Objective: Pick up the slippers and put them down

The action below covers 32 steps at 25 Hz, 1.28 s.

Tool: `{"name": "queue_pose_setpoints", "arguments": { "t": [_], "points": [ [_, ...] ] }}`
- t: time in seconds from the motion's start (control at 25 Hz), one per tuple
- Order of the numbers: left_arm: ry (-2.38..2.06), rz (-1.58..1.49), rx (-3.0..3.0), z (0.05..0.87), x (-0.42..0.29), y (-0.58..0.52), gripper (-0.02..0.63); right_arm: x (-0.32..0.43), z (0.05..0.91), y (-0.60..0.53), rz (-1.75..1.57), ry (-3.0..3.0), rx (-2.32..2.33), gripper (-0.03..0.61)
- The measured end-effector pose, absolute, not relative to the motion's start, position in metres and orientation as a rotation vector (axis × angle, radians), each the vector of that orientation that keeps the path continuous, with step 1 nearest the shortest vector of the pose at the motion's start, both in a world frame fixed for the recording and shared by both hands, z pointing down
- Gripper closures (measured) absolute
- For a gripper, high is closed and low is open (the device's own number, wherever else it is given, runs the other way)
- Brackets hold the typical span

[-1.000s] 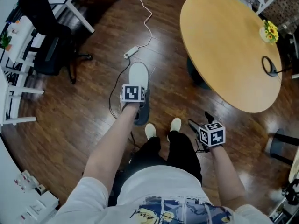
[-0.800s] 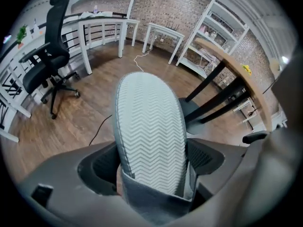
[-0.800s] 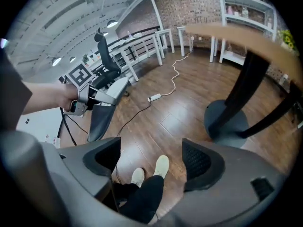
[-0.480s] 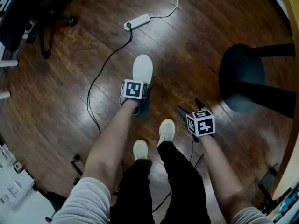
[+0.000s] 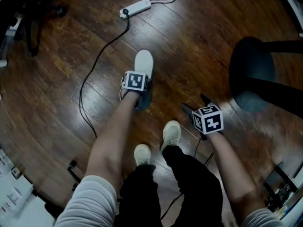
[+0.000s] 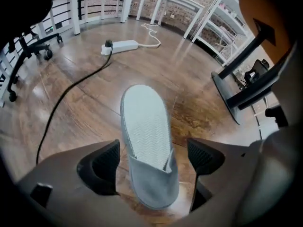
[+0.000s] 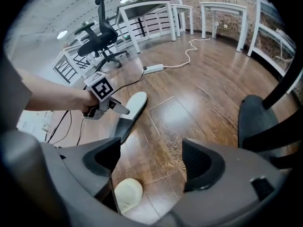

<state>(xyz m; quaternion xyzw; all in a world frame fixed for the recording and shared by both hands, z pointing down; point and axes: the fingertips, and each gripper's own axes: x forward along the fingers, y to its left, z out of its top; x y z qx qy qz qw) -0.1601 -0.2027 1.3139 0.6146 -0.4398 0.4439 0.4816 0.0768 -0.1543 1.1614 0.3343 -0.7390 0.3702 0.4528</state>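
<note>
One pale grey slipper [image 5: 143,62] lies on the wooden floor [image 5: 57,93], its open heel end pointing away from me. In the left gripper view the slipper [image 6: 144,131] runs lengthwise between the jaws, toe cover nearest the camera. My left gripper [image 6: 151,163] is open, with a gap between each jaw and the slipper's sides. From the right gripper view the left gripper [image 7: 105,107] sits over the slipper's [image 7: 130,109] toe end. My right gripper [image 7: 149,162] is open with nothing between its jaws, and hangs above the floor to the right [image 5: 195,107].
A white power strip [image 5: 136,8] and its black cable [image 5: 94,56] lie on the floor beyond the slipper. A black table base [image 5: 251,74] stands to the right. My two cream shoes [image 5: 171,132] are just behind the grippers. An office chair [image 7: 102,32] stands far left.
The head view has tilted down and moved closer to the floor, so the round table top has left the picture. Both grippers keep much the same place relative to the slipper.
</note>
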Motion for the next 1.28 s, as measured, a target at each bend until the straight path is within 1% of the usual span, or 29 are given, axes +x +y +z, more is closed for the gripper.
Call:
{"name": "queue_pose_setpoints", "arguments": {
  "t": [0.12,0.24,0.32,0.44,0.56,0.64,0.68,0.8,0.96,1.12,1.28],
  "points": [
    [-1.085,1.124,1.533,1.224,-0.168,-0.194,0.169,0.063,1.098,-0.138,0.918,-1.833,0.814,0.153],
    [-1.068,1.063,1.561,1.103,-0.172,-0.171,0.169,0.043,0.993,-0.126,0.927,-1.877,0.815,0.148],
    [-1.035,0.941,1.609,1.001,-0.158,-0.149,0.169,0.041,0.901,-0.115,0.929,-1.901,0.828,0.144],
    [-1.064,0.913,1.705,0.810,-0.168,-0.105,0.169,0.042,0.734,-0.070,0.915,-1.925,0.885,0.144],
    [-1.075,0.881,1.824,0.622,-0.184,-0.047,0.169,0.037,0.566,0.003,0.903,-1.975,1.003,0.144],
    [-1.068,0.853,1.921,0.525,-0.183,-0.015,0.169,0.044,0.473,0.052,0.882,-2.003,1.104,0.144],
    [-1.054,0.847,1.973,0.490,-0.179,-0.002,0.169,0.052,0.439,0.073,0.871,-2.009,1.155,0.144],
    [-0.947,0.851,2.139,0.411,-0.144,0.043,0.169,0.091,0.368,0.138,0.856,-1.999,1.317,0.144],
    [-0.737,0.855,2.358,0.335,-0.054,0.109,0.169,0.187,0.310,0.238,0.836,-1.917,1.608,0.146],
    [-0.636,0.901,2.368,0.326,0.029,0.158,0.169,0.270,0.289,0.319,0.870,-1.866,1.780,0.146],
    [-0.608,0.912,2.337,0.322,0.115,0.211,0.169,0.358,0.281,0.393,0.896,-1.836,1.850,0.146]
  ]
}}
